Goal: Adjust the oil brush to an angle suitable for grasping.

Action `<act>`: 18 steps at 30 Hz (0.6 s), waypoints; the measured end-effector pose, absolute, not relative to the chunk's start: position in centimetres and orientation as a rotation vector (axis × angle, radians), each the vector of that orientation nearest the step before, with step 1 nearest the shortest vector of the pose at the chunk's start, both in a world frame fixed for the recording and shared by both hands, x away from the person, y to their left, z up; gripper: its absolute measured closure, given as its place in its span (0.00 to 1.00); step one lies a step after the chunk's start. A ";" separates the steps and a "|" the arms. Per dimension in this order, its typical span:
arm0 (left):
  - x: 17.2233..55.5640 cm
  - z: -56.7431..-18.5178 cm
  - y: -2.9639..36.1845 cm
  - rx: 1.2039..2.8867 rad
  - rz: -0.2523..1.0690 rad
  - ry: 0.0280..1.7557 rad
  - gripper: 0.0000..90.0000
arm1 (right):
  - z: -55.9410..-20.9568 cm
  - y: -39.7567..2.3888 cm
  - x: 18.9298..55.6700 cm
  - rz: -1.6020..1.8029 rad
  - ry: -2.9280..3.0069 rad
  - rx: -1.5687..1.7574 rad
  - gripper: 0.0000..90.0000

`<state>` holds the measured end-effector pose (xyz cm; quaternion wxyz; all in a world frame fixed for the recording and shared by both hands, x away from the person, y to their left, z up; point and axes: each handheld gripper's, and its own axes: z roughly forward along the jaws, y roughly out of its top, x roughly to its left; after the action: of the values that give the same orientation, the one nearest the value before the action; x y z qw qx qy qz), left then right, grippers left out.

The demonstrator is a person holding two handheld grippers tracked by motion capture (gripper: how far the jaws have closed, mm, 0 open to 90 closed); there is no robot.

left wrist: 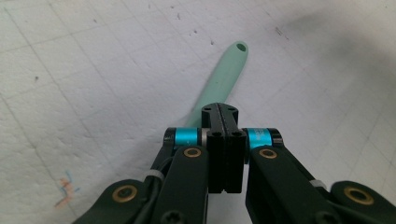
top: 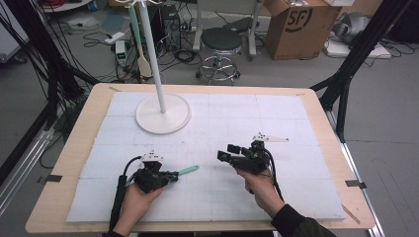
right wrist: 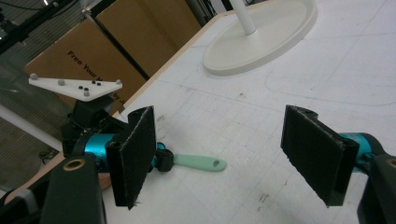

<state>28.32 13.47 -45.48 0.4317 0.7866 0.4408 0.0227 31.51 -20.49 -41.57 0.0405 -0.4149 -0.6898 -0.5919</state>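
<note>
A mint-green utensil handle with a hole at its end lies low over the white mat, pointing right. My left gripper is shut on its near end. In the left gripper view the jaws are pressed together and the handle runs out beyond them. My right gripper hovers to the right of the handle's tip, open, with nothing between its pads. The right gripper view looks across at the left gripper and the handle.
A white stand with a round base and a tall pole stands at the back left of the mat; a green utensil and a wooden spatula hang from its top. A stool and a cardboard box stand beyond the table.
</note>
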 end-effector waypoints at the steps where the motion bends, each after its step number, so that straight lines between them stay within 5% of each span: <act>1: 28.4 -45.5 13.5 1.957 0.060 1.105 1.00 | -41.6 -20.5 31.5 -1.813 -2.114 -1.271 0.29; 18: 30.7 -45.4 13.7 1.923 0.115 1.177 1.00 | -42.0 -19.9 31.6 -1.785 -2.125 -1.273 0.29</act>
<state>30.71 13.71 -45.40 0.4277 0.7700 0.4712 0.0460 31.58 -19.93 -42.00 0.0441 -0.4166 -0.6952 -0.5841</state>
